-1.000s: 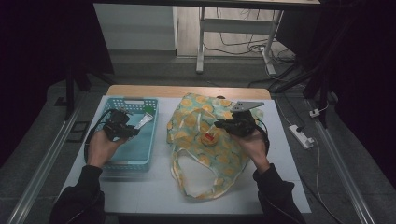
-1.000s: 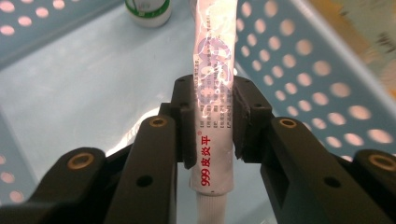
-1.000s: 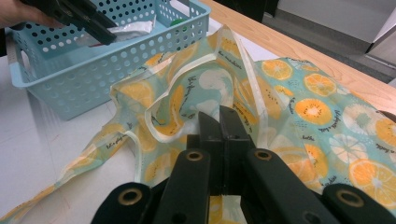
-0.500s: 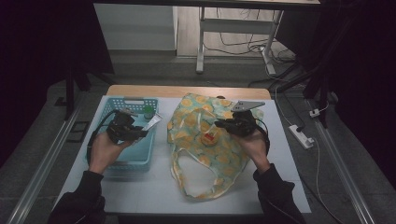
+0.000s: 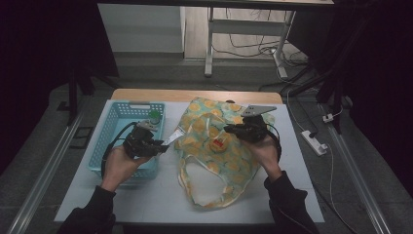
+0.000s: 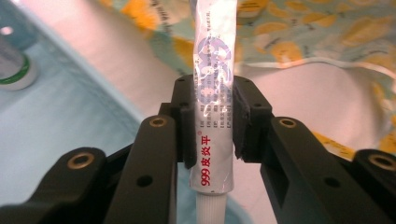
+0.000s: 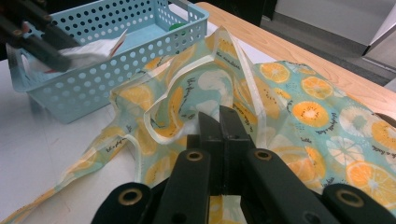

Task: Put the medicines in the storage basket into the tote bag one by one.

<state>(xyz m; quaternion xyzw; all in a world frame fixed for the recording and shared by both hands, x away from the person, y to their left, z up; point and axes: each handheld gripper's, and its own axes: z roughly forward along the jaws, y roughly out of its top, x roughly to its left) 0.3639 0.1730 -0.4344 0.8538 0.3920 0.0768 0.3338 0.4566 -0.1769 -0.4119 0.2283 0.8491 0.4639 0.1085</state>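
Since earlier frame, my left tongs [image 5: 163, 145] carry ointment tube [image 5: 173, 139] rightward, off blue basket [image 5: 113, 127] toward fruit-print bag [image 5: 219, 161]. Left tongs clamped on tube [image 6: 212, 112], held over gap between basket and bag. Green-capped bottle [image 5: 154, 116] stays in basket. Right tongs [image 7: 219, 122] together, pinching bag fabric on bench [image 5: 160, 200].

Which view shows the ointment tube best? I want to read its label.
The left gripper view: the tube stands close up between the left claw pads, print legible. The high view shows it small; the right gripper view shows a blurred white end by the basket.
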